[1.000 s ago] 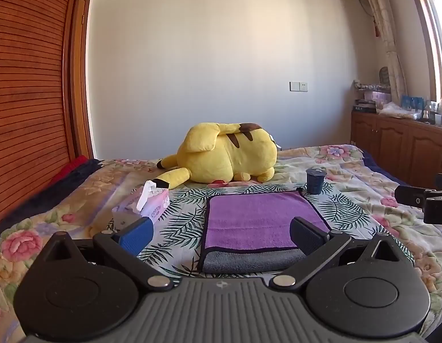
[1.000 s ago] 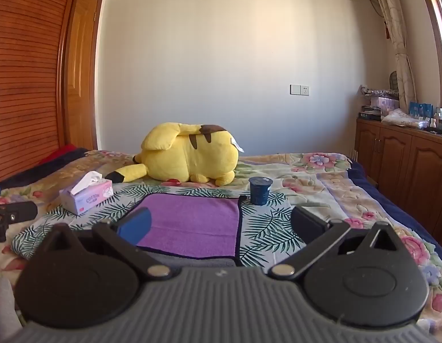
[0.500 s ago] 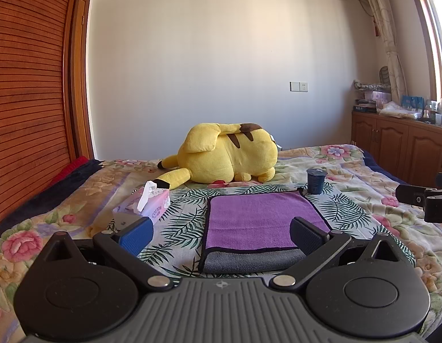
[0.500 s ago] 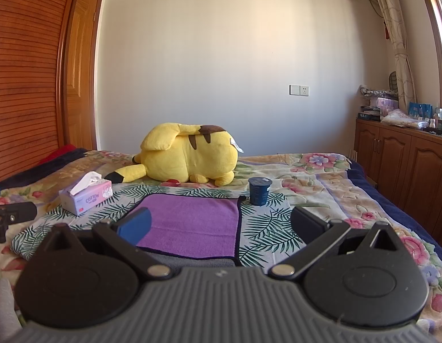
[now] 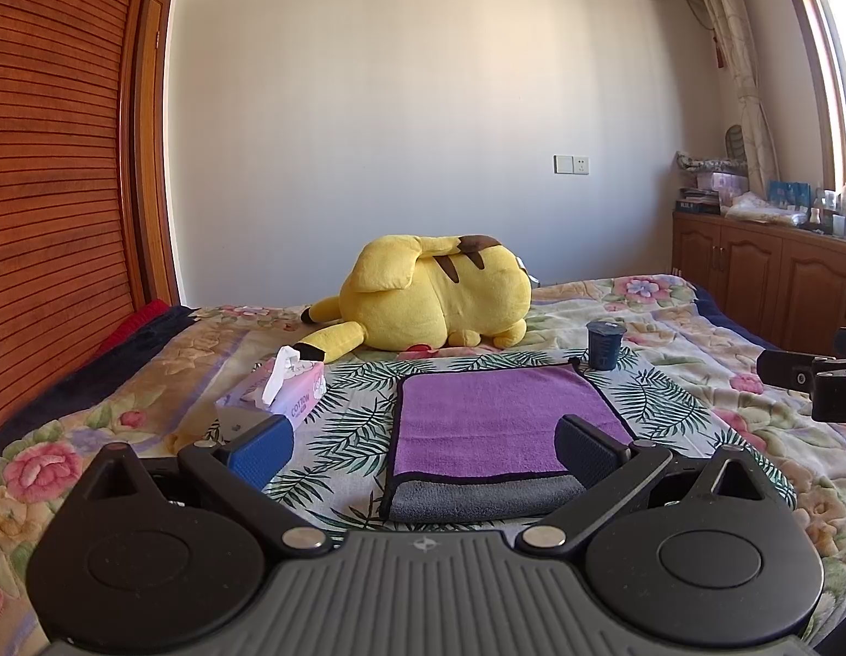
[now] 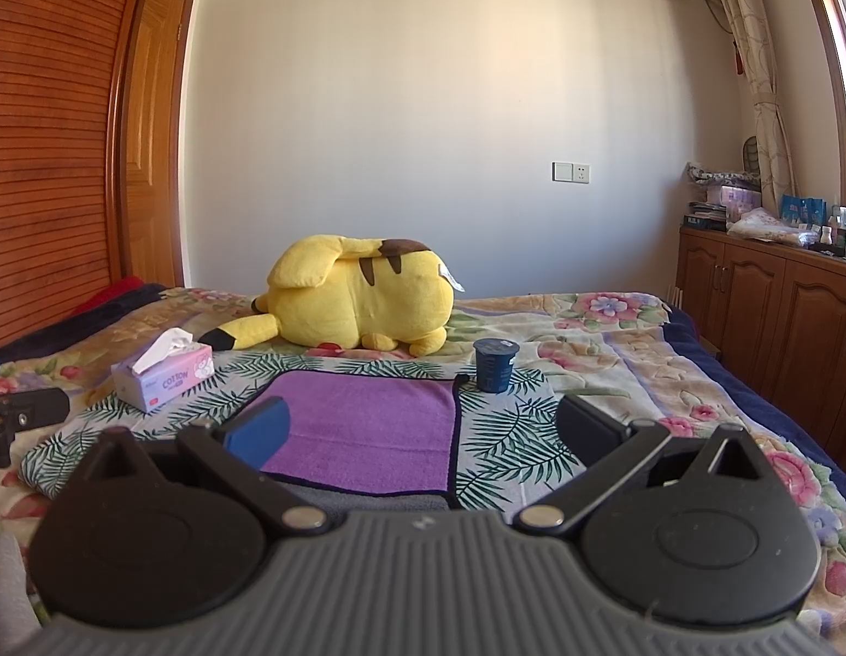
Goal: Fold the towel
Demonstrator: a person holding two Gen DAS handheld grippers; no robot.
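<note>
A purple towel (image 5: 494, 415) with a grey underside lies folded flat on the bed, its grey layer showing along the near edge. It also shows in the right wrist view (image 6: 368, 426). My left gripper (image 5: 423, 440) is open and empty, hovering just before the towel's near edge. My right gripper (image 6: 420, 429) is open and empty, near the towel's near right corner. The right gripper's body shows at the right edge of the left wrist view (image 5: 811, 377).
A yellow plush toy (image 5: 434, 295) lies behind the towel. A dark blue cup (image 5: 604, 344) stands at the towel's far right corner. A tissue box (image 5: 283, 391) sits to the left. Wooden cabinets (image 6: 778, 317) line the right wall.
</note>
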